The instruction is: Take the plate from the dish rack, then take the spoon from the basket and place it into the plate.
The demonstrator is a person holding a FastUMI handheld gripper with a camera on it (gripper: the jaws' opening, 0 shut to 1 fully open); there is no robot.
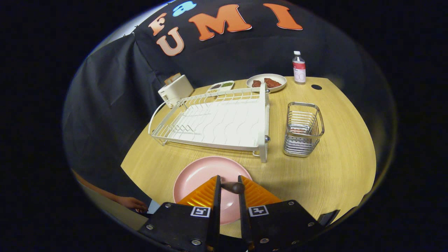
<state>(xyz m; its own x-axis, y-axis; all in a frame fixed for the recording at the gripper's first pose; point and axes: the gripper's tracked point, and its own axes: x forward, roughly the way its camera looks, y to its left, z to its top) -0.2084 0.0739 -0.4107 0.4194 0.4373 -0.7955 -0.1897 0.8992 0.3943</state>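
Presently gripper (229, 184) fingers clamped on dark spoon (233, 187) handle, held over pink plate (199, 175) before dish rack (217, 120)

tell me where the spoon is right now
In the gripper view the spoon is clamped between the claw's fingers, held over the pink plate in front of the dish rack.

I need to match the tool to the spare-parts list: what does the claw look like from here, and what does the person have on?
The claw has two black blocky bodies with silver screw heads, each carrying a small white square tag with a black pattern. Its fingers are translucent orange wedges with ribbed faces and thin black inner edges. A hand rests at the table's edge beside it; no sleeve or glove is visible on it.
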